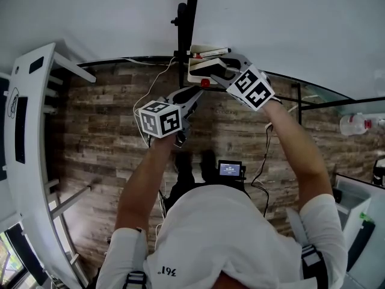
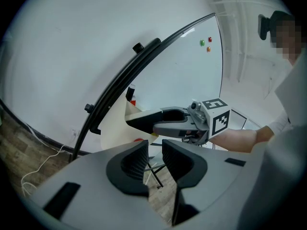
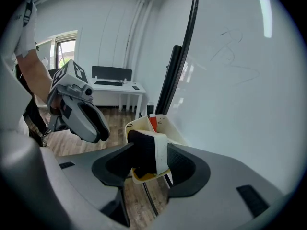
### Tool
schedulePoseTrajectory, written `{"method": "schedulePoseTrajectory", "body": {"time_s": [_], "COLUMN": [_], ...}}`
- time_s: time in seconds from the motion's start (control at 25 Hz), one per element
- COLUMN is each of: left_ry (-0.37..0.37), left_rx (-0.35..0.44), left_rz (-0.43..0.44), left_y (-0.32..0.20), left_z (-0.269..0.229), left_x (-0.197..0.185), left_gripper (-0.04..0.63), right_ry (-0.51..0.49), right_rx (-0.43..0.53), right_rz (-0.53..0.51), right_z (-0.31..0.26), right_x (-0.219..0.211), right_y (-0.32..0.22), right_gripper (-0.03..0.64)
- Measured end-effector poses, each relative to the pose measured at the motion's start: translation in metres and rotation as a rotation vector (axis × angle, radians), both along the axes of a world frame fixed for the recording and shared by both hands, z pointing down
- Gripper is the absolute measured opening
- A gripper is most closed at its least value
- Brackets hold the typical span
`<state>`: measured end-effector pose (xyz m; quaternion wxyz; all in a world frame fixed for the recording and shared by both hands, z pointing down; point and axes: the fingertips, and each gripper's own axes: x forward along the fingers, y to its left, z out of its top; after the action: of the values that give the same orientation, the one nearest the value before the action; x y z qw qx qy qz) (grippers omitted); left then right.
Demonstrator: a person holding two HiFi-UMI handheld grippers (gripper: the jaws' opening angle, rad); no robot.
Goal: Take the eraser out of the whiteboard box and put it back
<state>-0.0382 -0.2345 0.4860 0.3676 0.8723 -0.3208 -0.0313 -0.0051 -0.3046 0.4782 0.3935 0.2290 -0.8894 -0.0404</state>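
eraser [image 3: 152,153] partly hidden between the jaws, bottle [image 1: 360,124] cut off at right edge, small screen [image 1: 230,169] unreadable

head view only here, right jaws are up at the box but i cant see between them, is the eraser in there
Observer: Yes. The right gripper has the eraser between its jaws, with a pad against each side.
Operator: is it inside the box
Observer: It looks outside. The box stands behind it, and floor shows under its yellow edge.
Operator: and the left jaws
Observer: The left gripper has its jaws slightly apart with nothing between them; only floor shows through the gap.
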Motion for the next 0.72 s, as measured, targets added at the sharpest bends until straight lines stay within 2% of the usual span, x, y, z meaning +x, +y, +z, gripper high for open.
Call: {"method": "schedulePoseTrajectory", "body": {"time_s": [0.32,0.72], "left_ry": [0.001,0.002], "left_rx": [0.005,0.013], "left_rz": [-0.014,-0.022], "left_y": [-0.002,-0.002], "left_z": [-0.002,-0.006], "left_x": [-0.003,-0.004], "left_gripper": [0.083,0.082], "right_ry": [0.053,0.016], "right_rx": [0.034,0.053], "right_rz": [-0.030,0.008], "right_z": [-0.008,-0.015], "right_x": [-0.005,0.002], "right_y": [0.011,0.009], "right_gripper": [0.212,0.196]}}
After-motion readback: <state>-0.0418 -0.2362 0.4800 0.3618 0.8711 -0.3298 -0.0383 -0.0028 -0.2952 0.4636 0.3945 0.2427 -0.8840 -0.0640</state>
